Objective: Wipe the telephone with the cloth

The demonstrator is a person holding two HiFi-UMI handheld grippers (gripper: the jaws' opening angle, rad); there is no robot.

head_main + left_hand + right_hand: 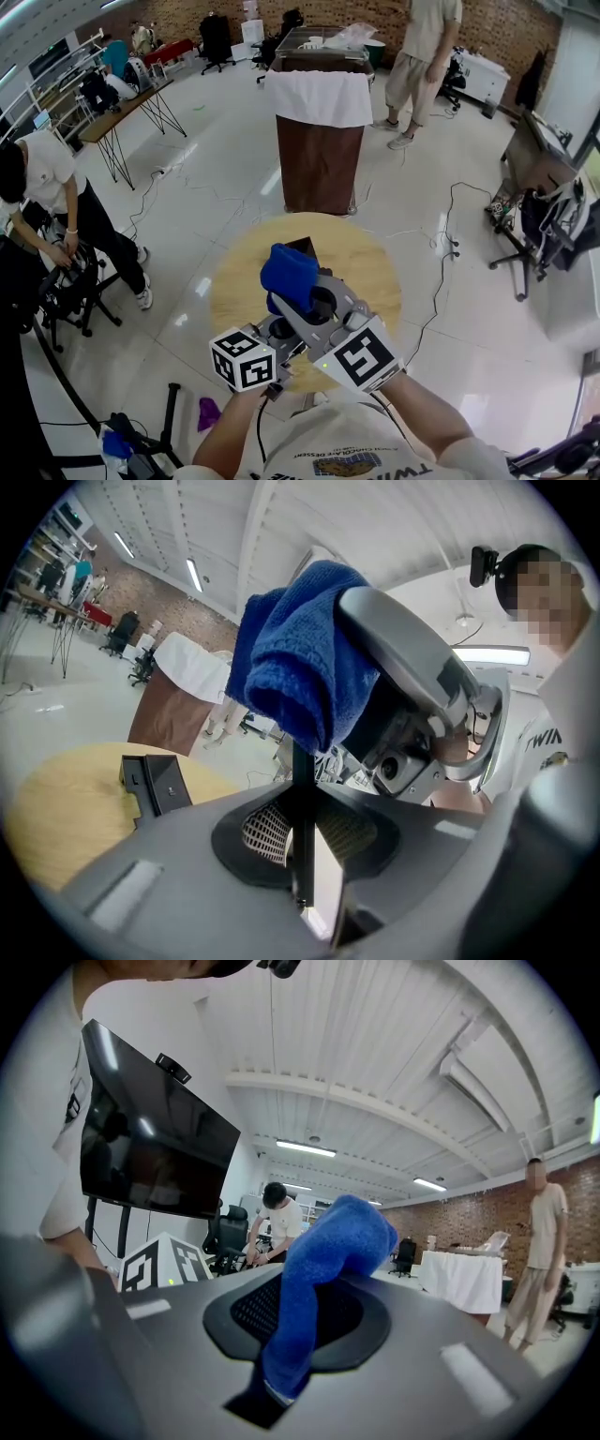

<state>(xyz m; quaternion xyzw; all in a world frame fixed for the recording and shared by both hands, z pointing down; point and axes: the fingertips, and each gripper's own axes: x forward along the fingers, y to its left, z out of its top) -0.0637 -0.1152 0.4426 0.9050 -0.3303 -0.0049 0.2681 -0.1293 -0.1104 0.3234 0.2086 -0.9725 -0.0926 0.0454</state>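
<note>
My right gripper (309, 298) is shut on a blue cloth (289, 272), which bunches above its jaws over the round wooden table (370, 272). In the right gripper view the cloth (328, 1260) rises from between the jaws of the right gripper (281, 1377) and folds over. My left gripper (300, 855) is shut on a thin black slab (300, 799), the telephone seen edge-on, upright between the jaws. The cloth (300, 658) hangs right above the slab's top edge, draped over the right gripper's nose. In the head view the left gripper (272, 330) lies under the right one, its tips hidden.
A small black stand (155, 785) sits on the table beyond the grippers, also visible in the head view (302, 248). Past the table stands a brown cabinet (319, 159) with a white cloth on top. A person (47, 187) bends at the left; another (422, 56) stands at the back.
</note>
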